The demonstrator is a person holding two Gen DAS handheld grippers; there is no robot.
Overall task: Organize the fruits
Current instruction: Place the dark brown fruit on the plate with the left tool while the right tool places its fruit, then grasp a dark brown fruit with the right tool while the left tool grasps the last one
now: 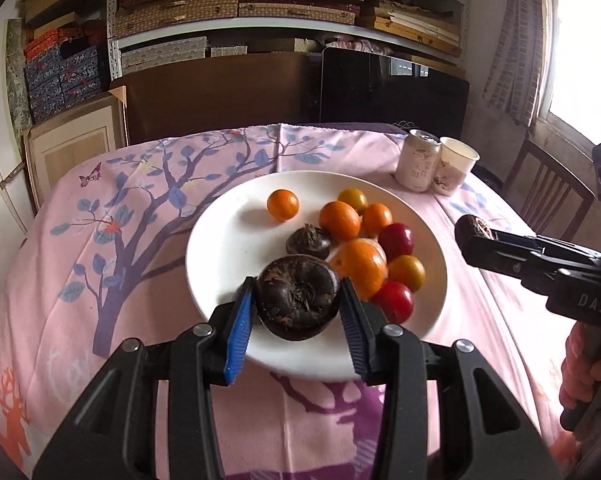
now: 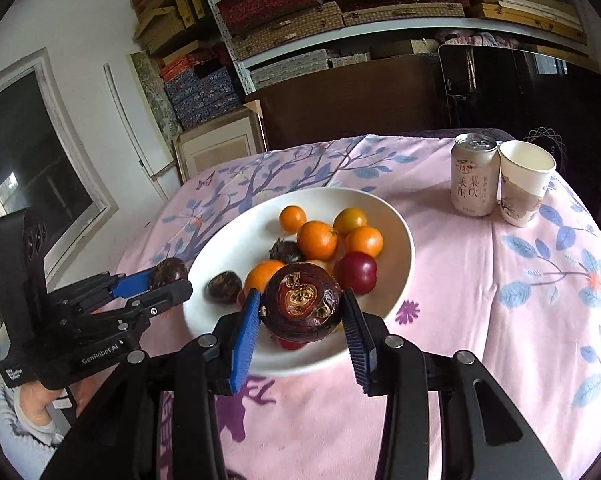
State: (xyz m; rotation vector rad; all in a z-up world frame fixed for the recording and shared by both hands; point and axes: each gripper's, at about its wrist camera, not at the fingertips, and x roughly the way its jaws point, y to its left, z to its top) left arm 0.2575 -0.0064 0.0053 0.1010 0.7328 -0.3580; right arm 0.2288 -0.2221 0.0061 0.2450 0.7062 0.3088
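Note:
A white plate on the pink cloth holds several orange fruits, red fruits and a dark water chestnut. My left gripper is shut on a dark water chestnut over the plate's near edge. My right gripper is shut on another dark water chestnut above the plate's near side. The right gripper also shows at the right in the left wrist view; the left gripper shows at the left in the right wrist view.
A drink can and a paper cup stand at the table's far right. A dark cabinet and shelves of boxes stand behind the table. A wooden chair is at the right.

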